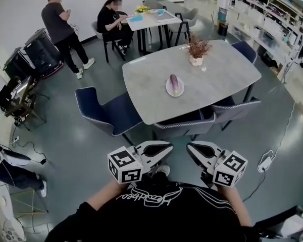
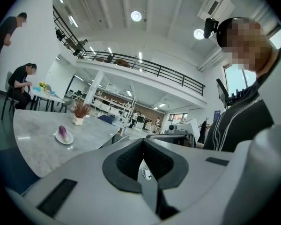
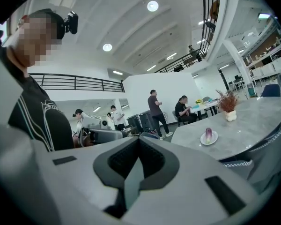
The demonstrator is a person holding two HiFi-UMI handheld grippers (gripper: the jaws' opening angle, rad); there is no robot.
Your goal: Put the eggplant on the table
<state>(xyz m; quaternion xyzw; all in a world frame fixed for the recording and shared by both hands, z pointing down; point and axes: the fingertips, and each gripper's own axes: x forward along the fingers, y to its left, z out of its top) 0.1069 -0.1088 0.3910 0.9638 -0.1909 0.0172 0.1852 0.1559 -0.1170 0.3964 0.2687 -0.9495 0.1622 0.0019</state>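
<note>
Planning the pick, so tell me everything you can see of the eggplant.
The small, elongated purple eggplant lies on its side on a round white plate, long axis pointing roughly away from the person. The plate sits around the middle of the grey stone-look table. Only the plate touches it; nothing covers it.

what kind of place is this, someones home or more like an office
Most likely a large open office or lab hall, not a home: a railed mezzanine overhead, long storage shelves along one side, and a grey table with blue chairs.
</note>
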